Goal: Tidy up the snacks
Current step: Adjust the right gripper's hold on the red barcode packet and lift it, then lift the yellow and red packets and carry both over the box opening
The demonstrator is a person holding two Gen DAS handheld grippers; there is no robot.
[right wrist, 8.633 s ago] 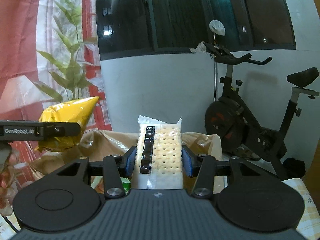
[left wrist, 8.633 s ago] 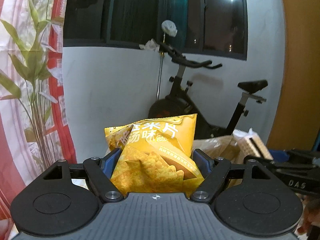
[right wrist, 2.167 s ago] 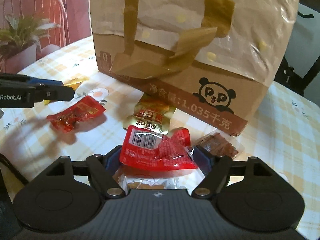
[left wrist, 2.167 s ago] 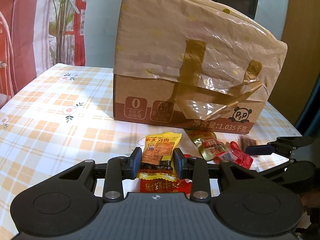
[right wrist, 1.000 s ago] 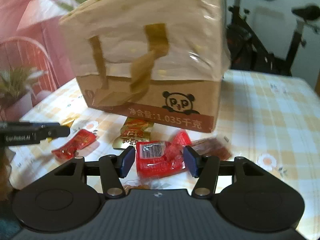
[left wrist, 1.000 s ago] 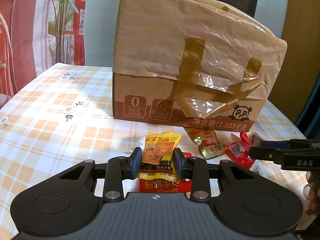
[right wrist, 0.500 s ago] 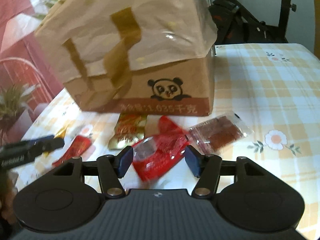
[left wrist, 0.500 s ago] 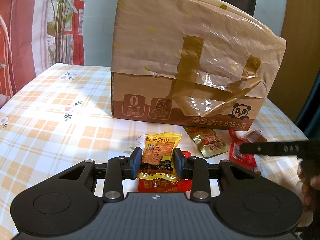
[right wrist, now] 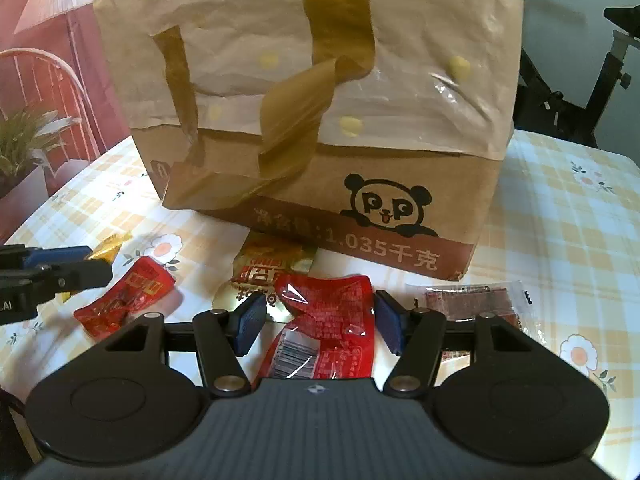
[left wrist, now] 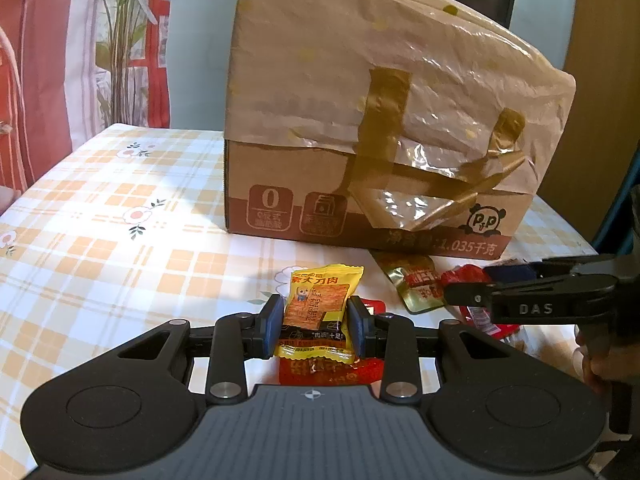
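Note:
My left gripper [left wrist: 316,326] is shut on a small yellow snack packet [left wrist: 320,304], held just above the table over a red packet [left wrist: 328,372]. My right gripper [right wrist: 318,322] is open, its pads either side of a red snack packet [right wrist: 324,320] that lies on the table. It also shows side-on in the left wrist view [left wrist: 532,294]. A gold packet [right wrist: 268,268], another red packet [right wrist: 128,296] and a clear-wrapped brown bar [right wrist: 468,300] lie in front of the cardboard box [right wrist: 320,184], which is lined with a brown paper bag.
The checked tablecloth [left wrist: 112,208] covers the table, with its left edge near a red patterned curtain [left wrist: 36,80]. An exercise bike [right wrist: 580,40] stands behind the table to the right. A potted plant [right wrist: 20,148] is at the left.
The right gripper's jaws have opened wider and the red packet now lies flat between them on the table. The left gripper holds still with the yellow packet.

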